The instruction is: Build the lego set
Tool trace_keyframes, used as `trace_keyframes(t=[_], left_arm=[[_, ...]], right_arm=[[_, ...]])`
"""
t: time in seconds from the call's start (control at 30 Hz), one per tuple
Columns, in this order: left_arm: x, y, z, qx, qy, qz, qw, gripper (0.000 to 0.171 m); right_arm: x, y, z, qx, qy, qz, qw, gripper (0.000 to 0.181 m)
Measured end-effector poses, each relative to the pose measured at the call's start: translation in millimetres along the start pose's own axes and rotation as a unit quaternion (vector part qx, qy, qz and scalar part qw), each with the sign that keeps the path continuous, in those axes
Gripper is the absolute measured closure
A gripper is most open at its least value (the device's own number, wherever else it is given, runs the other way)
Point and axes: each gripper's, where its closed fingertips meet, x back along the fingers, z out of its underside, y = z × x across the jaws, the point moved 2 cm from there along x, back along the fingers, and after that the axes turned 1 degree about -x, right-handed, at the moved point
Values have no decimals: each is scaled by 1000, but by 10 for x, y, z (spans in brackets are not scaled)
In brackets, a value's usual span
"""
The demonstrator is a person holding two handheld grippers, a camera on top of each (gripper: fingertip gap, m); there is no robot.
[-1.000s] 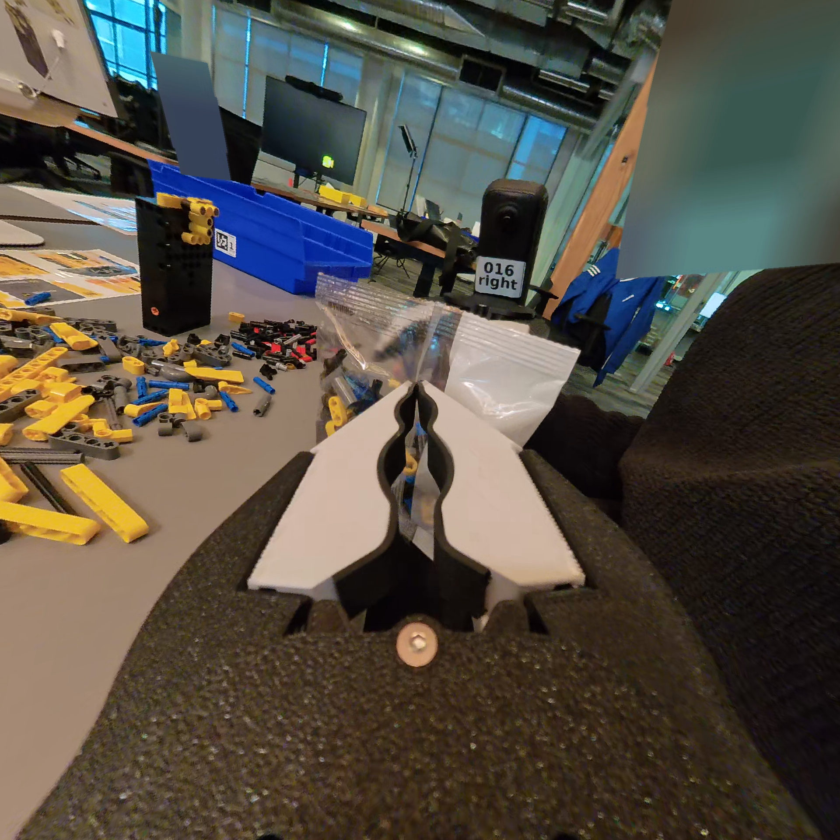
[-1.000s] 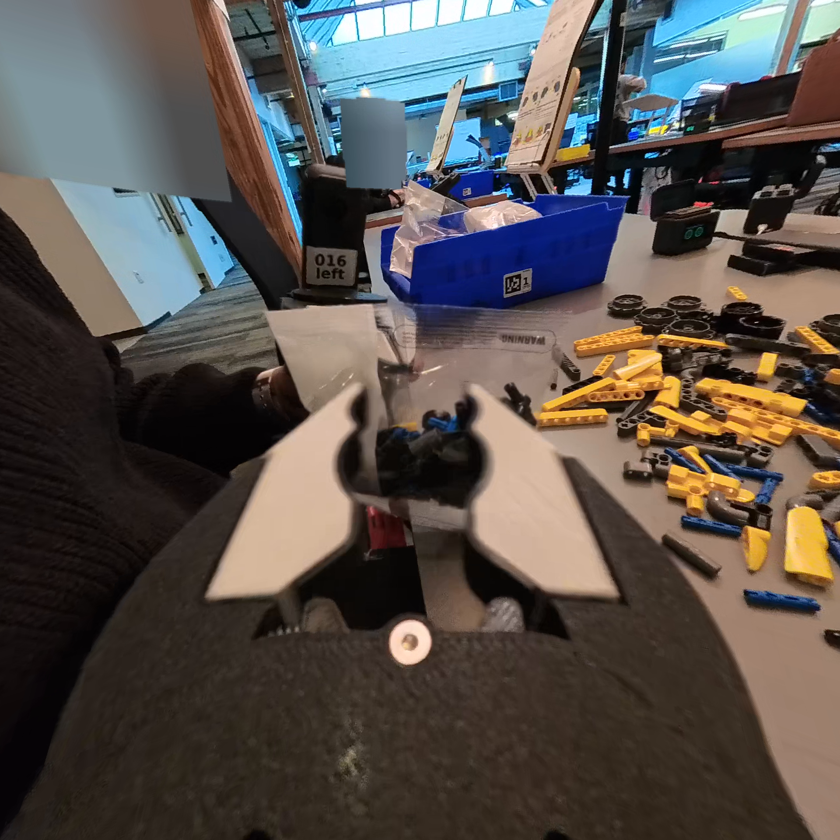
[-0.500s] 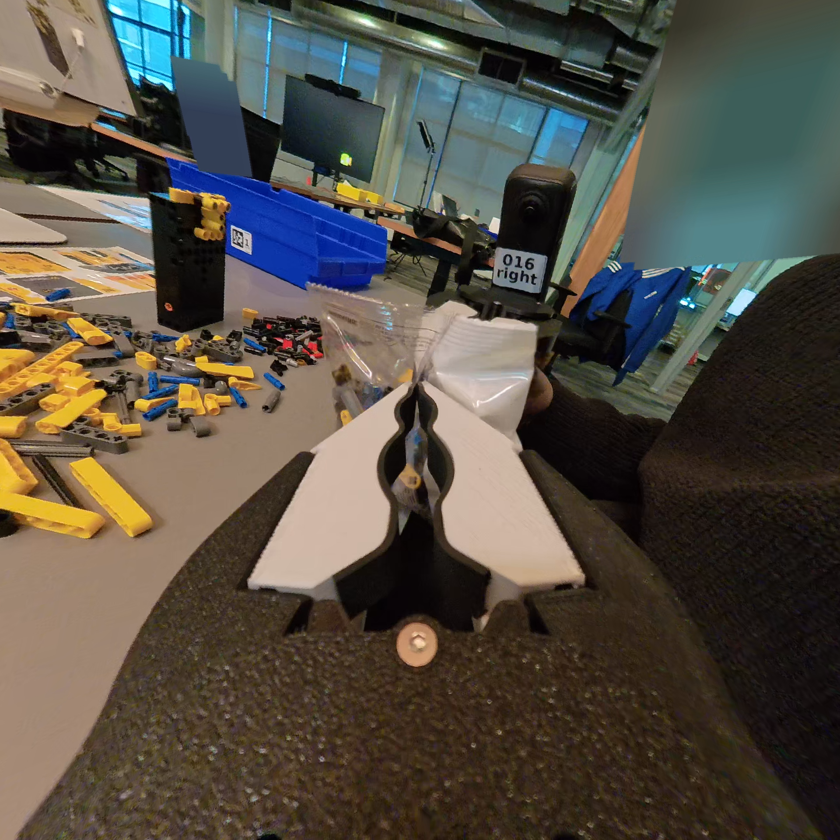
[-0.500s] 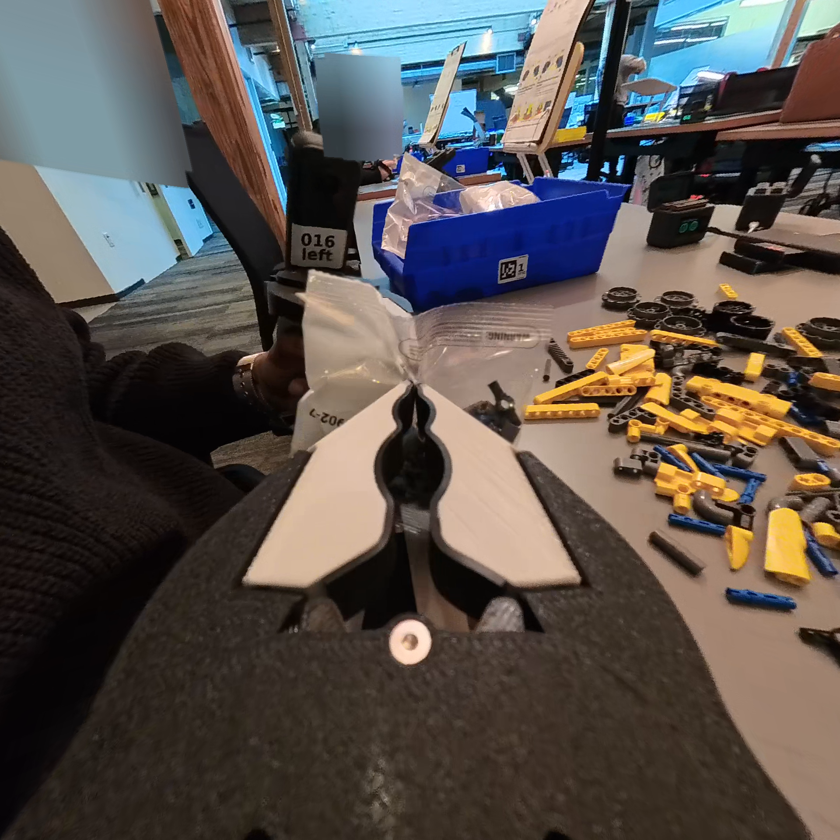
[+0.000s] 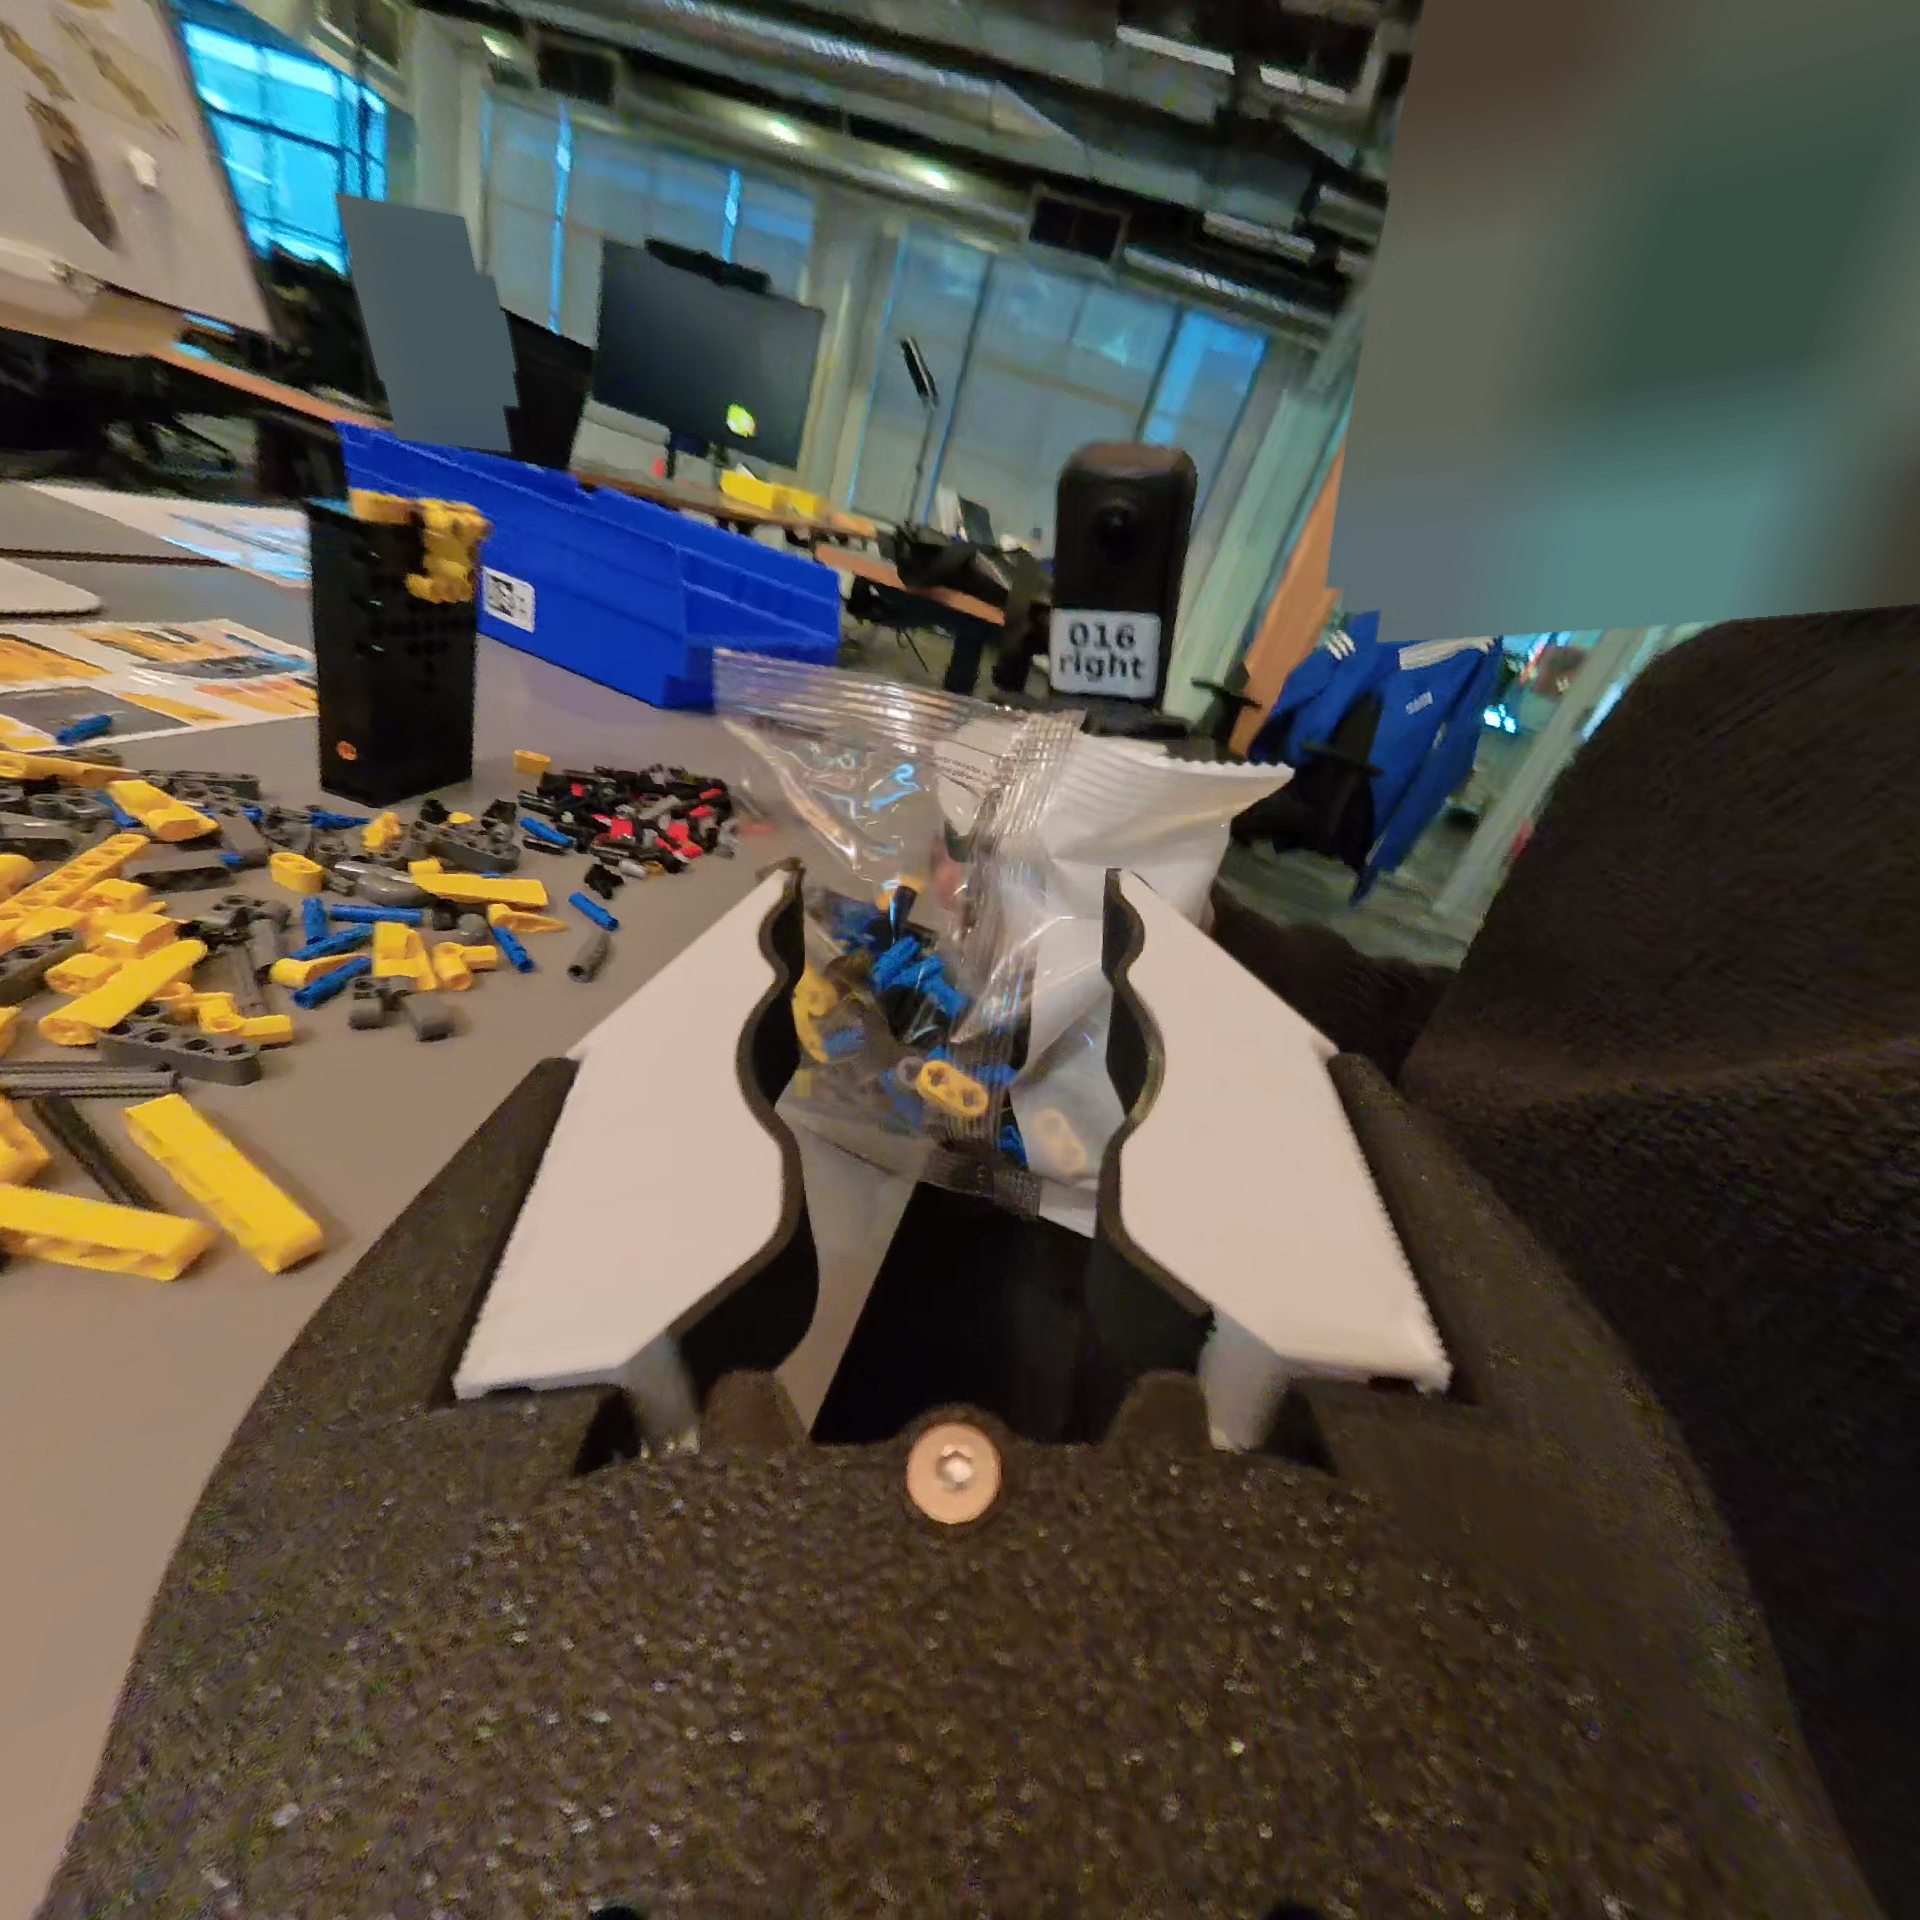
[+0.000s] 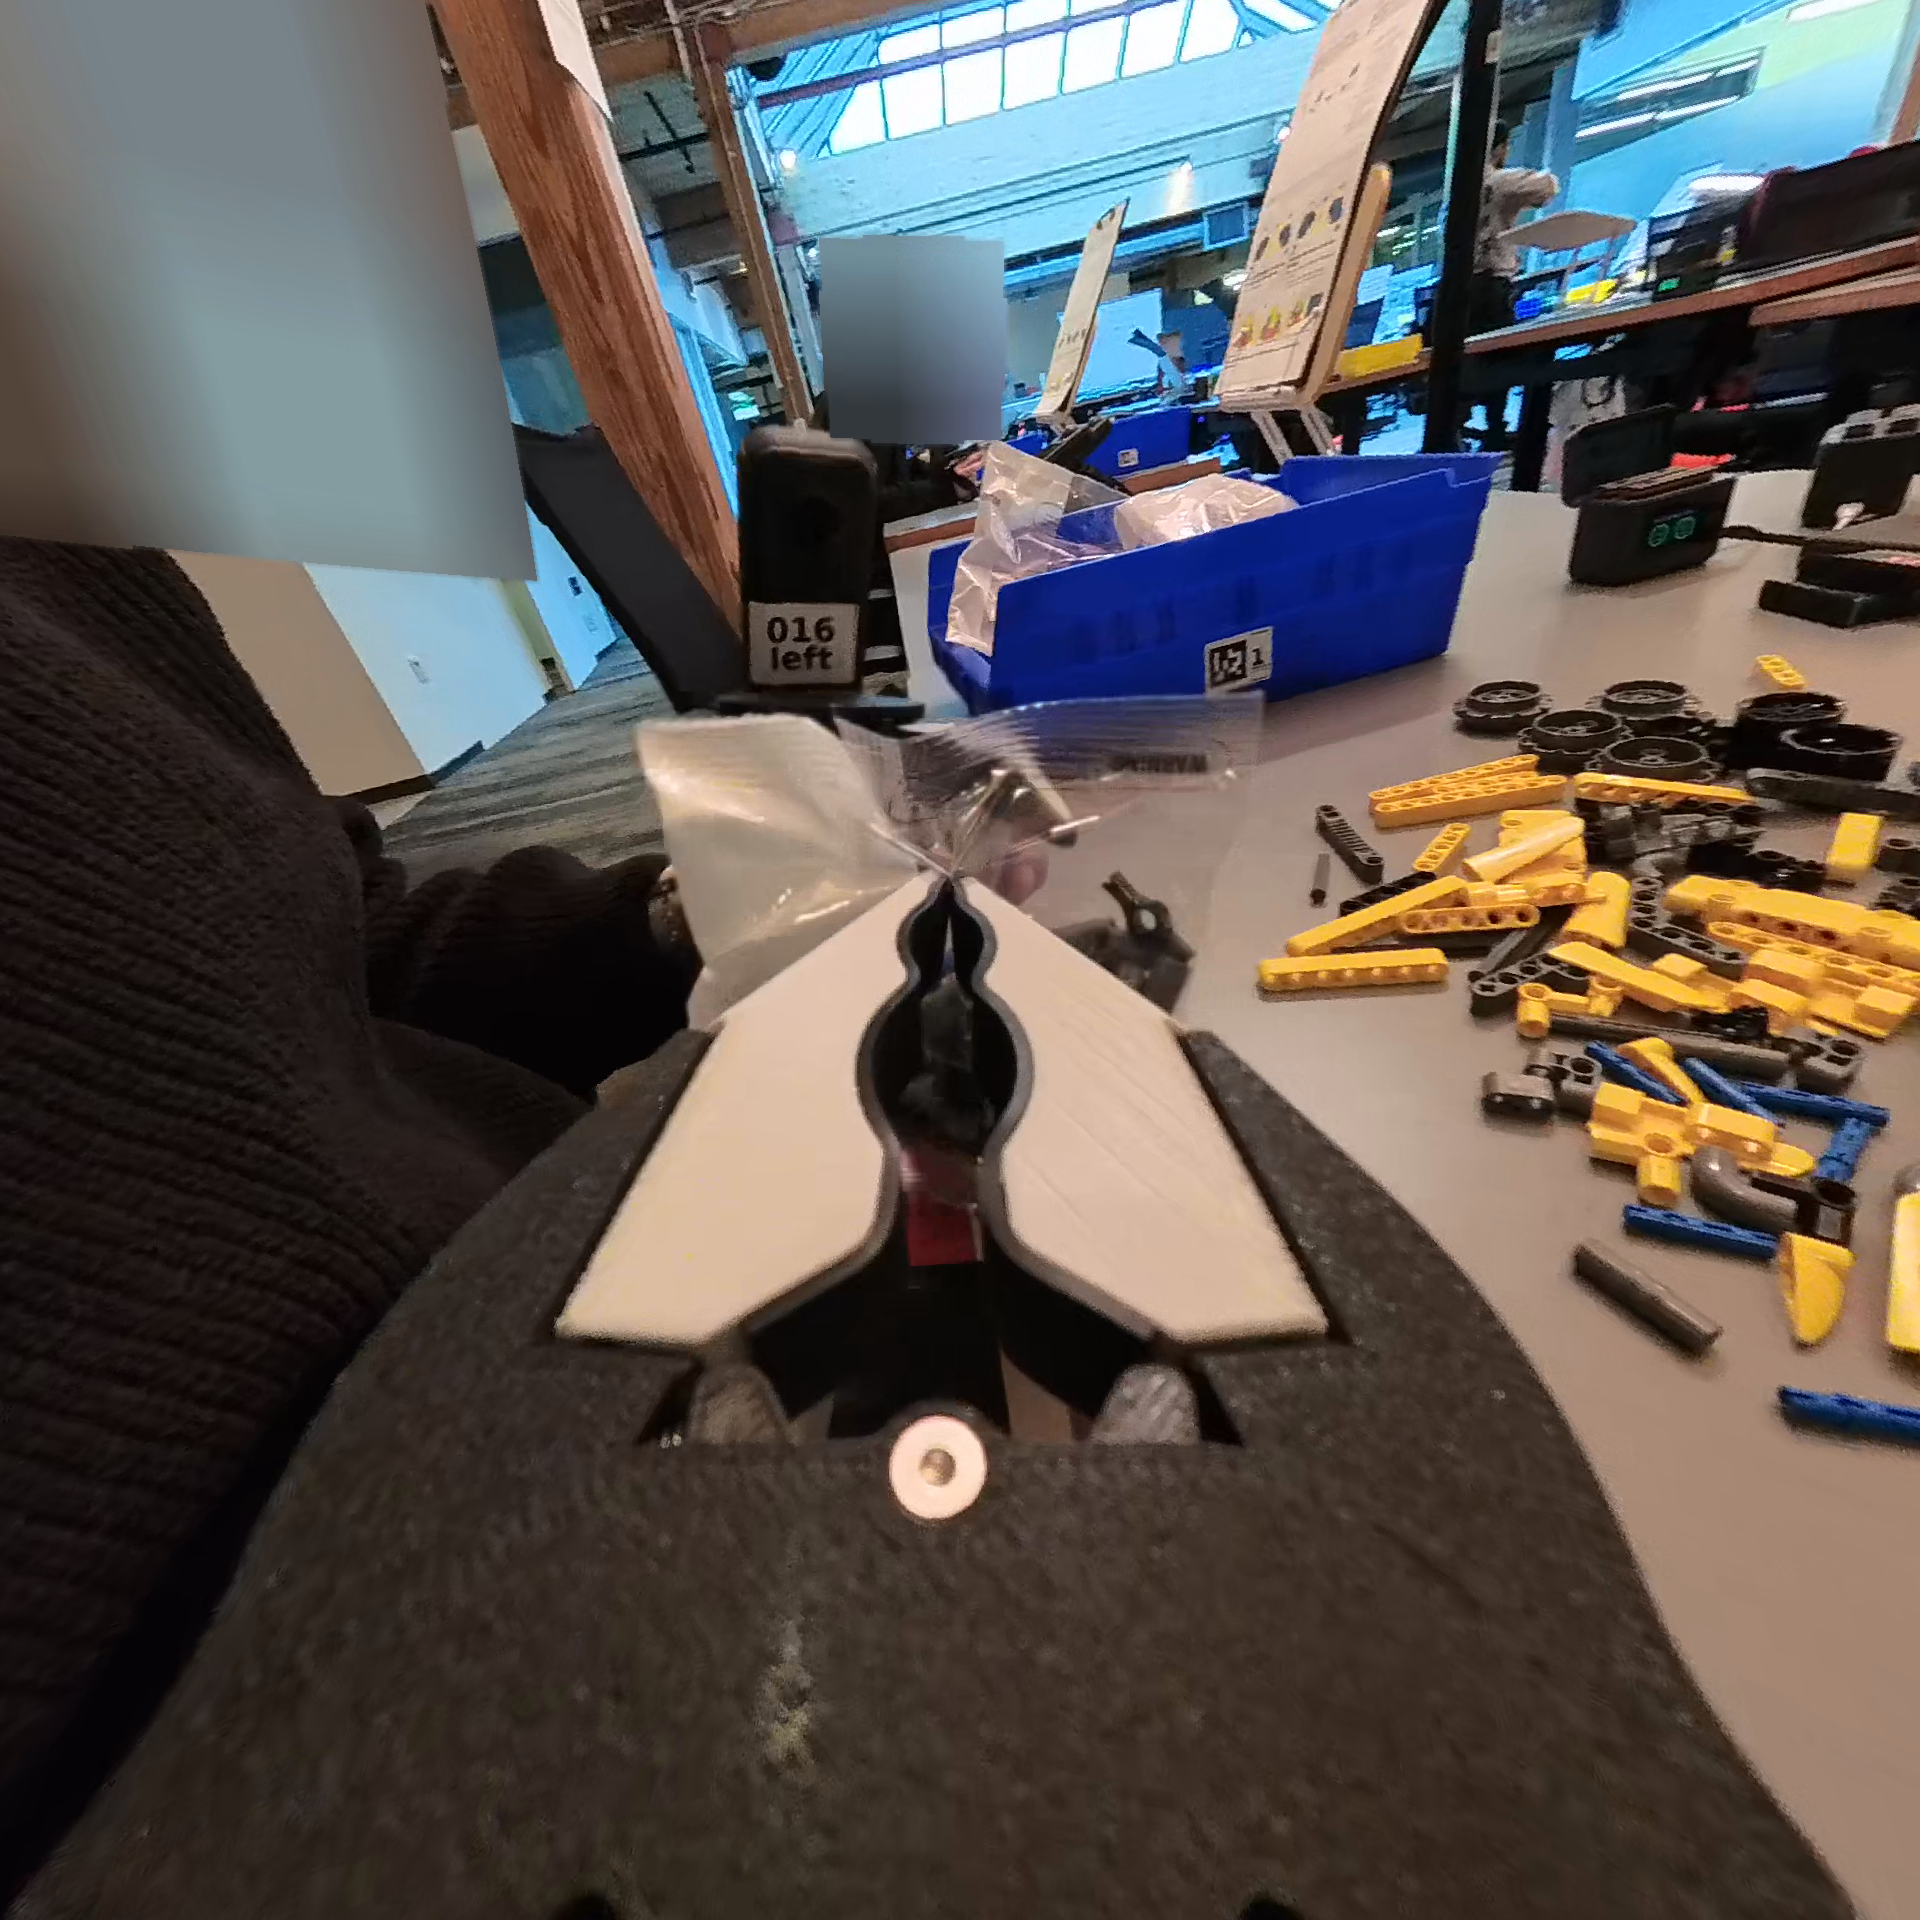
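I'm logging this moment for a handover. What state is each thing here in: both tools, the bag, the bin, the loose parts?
Left tool: open, fingers either side of the bag.
Right tool: shut on the bag.
Clear plastic bag of small blue, black and yellow parts: crumpled, lifted off the table.
Blue plastic bin: open-topped, holding plastic bags.
Yellow, black and blue building pieces: scattered loose on the grey table.

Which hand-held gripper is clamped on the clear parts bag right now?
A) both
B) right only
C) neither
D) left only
B: the right hand-held gripper pinches the clear parts bag at its tips, while the left hand-held gripper stands open around it.
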Motion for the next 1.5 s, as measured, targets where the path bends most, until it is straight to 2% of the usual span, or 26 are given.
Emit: trace_keyframes(t=[0.13, 0.23, 0.3, 0.47, 0.67, 0.83, 1.0, 1.07, 1.37, 1.5], left_arm=[[-72, -74, 45, -9, 35, 30, 999, 121], [-90, -96, 25, 17, 32, 46, 998, 141], [-116, -73, 32, 11, 27, 28, 999, 155], [-30, 4, -76, 20, -4, 13, 1000, 170], [-27, 61, -182, -6, -31, -36, 999, 171], [-108, 71, -249, -37, -27, -73, 996, 171], [-180, 134, -220, -5, -46, -89, 995, 171], [-235, 147, -202, -17, -40, -114, 993, 171], [-401, 216, -27, -54, -10, -207, 977, 171], [-419, 236, -10, -36, -17, -205, 978, 171]], right_arm=[[-48, 53, 28, -3, 10, -19, 1000, 181], [-51, 16, 24, -16, 10, -14, 1000, 181], [-81, -5, 40, -17, 18, -5, 1000, 181], [-89, 3, -88, -41, -21, -11, 999, 181], [-94, -69, -237, -104, -83, -1, 991, 181], [-11, -139, -340, -197, -156, -27, 967, 181], [33, -288, -337, -234, -199, 8, 952, 181], [71, -366, -318, -249, -210, 28, 945, 181], [171, -593, -128, -241, -167, 136, 946, 181], [187, -610, -120, -209, -152, 162, 952, 181]])
